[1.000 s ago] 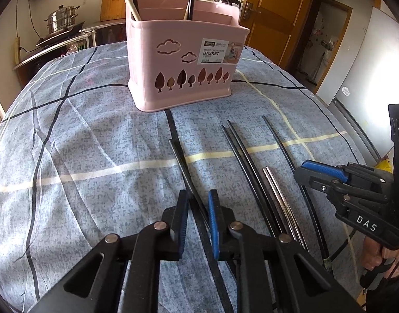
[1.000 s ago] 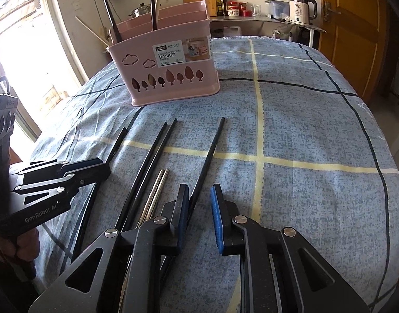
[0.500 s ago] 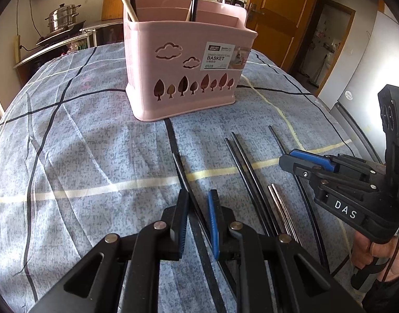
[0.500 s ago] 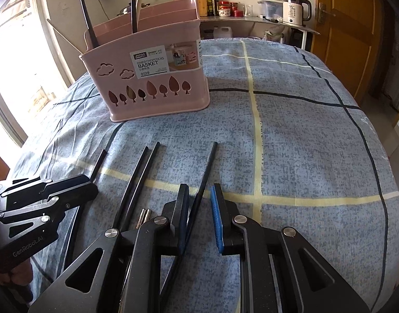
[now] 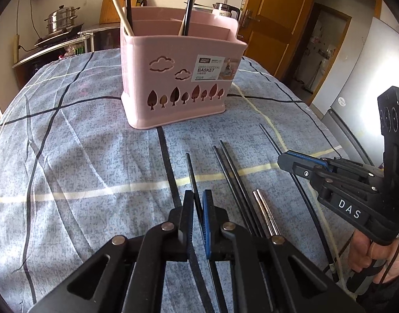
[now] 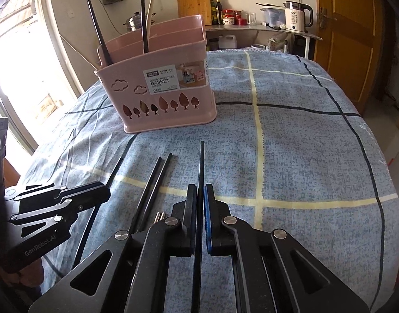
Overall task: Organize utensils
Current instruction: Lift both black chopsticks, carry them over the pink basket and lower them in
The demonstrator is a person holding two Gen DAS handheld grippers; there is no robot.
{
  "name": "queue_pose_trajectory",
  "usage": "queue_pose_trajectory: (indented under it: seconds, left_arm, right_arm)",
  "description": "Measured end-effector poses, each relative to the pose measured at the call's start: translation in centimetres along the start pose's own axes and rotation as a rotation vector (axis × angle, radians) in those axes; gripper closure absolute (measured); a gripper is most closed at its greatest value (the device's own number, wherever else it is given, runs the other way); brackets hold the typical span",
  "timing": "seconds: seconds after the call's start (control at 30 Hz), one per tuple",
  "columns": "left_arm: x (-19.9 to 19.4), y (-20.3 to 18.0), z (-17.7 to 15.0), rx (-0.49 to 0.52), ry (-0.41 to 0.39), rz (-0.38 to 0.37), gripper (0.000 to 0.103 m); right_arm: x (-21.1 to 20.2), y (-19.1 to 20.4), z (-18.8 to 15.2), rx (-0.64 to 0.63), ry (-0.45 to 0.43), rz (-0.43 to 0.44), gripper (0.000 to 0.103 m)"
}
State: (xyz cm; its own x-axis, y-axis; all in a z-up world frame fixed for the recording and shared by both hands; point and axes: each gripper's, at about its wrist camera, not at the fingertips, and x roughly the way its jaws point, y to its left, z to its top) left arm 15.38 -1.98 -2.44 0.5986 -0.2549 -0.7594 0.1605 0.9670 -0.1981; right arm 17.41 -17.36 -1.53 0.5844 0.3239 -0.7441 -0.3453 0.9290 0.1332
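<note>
Lying across the near half of a table covered in a blue checked cloth (image 5: 69, 156), several loose chopsticks point toward the pink basket (image 5: 178, 78) that stands upright near the far edge. The left gripper (image 5: 198, 206) has its jaws closed on one black chopstick (image 5: 190, 172), whose tip sticks out ahead of the pads while the rest runs under the gripper body and is hidden. The right gripper (image 6: 198, 200) is likewise clamped on a black chopstick (image 6: 201, 161), its lower length covered by the tool. Between the two held sticks lie a pair of black chopsticks (image 5: 230, 169), side by side and touching, and just beside them a pair of metal chopsticks (image 5: 264, 208), of which only the upper ends show; their near ends are cut off by the gripper arms. Several sticks, pale and dark, stand in the basket's compartments, their tops cropped by the frame, and which compartment each sits in is hard to tell. A hand (image 5: 368, 255) holding the right gripper's handle shows only partly at the right edge of the left wrist view.
</note>
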Motion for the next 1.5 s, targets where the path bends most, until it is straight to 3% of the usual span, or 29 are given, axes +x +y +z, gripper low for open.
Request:
queue_pose_trajectory:
  seconds: [0.3,0.73,1.5]
  left_arm:
    - [-5.9,-1.0,2.7,0.036,-0.124,-0.043,0.097]
    - [-12.1,-1.0,7.0,0.09,-0.31,-0.034,0.098]
    - [-13.8,-0.7,8.0,0.112,-0.316,-0.037,0.098]
  right_arm:
    - [-4.1,0.2,2.7,-0.014,-0.13,0.038,0.098]
    - [-9.9,0.9,6.4,-0.064,-0.311,0.034,0.098]
    - [-11.1,1.6,7.0,-0.102,-0.331,0.031,0.098]
